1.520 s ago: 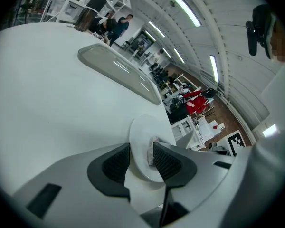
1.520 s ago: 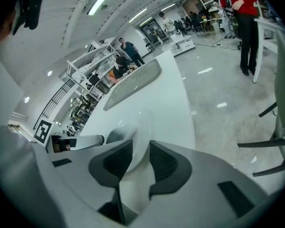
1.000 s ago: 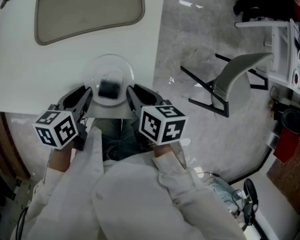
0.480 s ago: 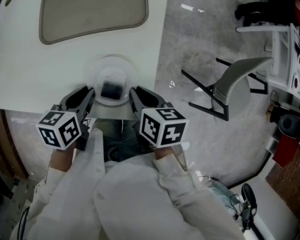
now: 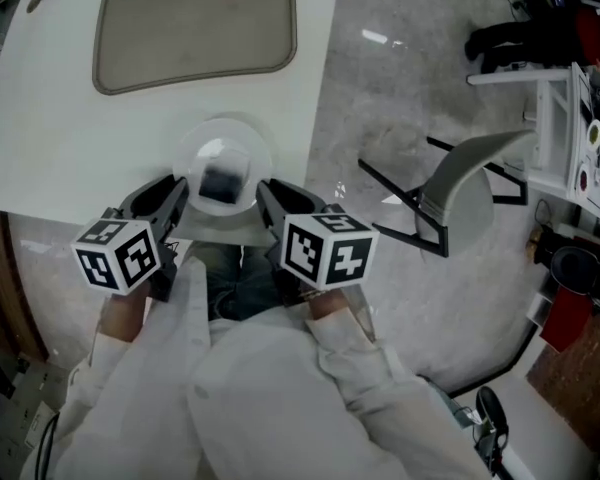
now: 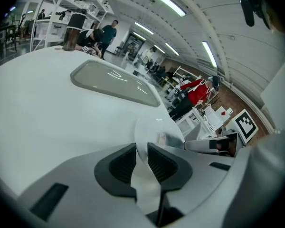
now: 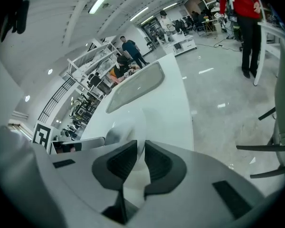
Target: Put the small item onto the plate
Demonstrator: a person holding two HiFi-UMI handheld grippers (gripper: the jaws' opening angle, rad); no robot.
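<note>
White table (image 5: 50,118) filling the upper left of the head view, with grey polished floor (image 5: 400,78) to its right. Set into the table top, well beyond the work, a grey panel (image 5: 195,23) with rounded corners.

At the left, the left gripper (image 5: 173,194), angled down toward the table's near edge, marker cube toward the camera and a white sleeve (image 5: 130,368) behind it. Clenched on the left rim of the clear plate (image 5: 205,146). Seen in the left gripper view: the thin translucent rim running straight between the two dark pads, both pressed against it.

In the middle, that plate, close to the table's front edge and between the two grippers. On it, the small item (image 5: 220,181), dark and boxy, lying toward the near side of the plate and apart from both sets of jaws.

Just to the right, the right gripper (image 5: 265,194), angled down like the other and set on the plate's right rim. Jaws just now closing in, with the rim between them. Seen in the right gripper view: pads tight on the rim, only its pale edge showing in the narrow slit.

Farther right on the floor, a grey chair (image 5: 465,173) on black legs. At the far right edge, white shelving (image 5: 570,118) with small clutter, too small to identify.
</note>
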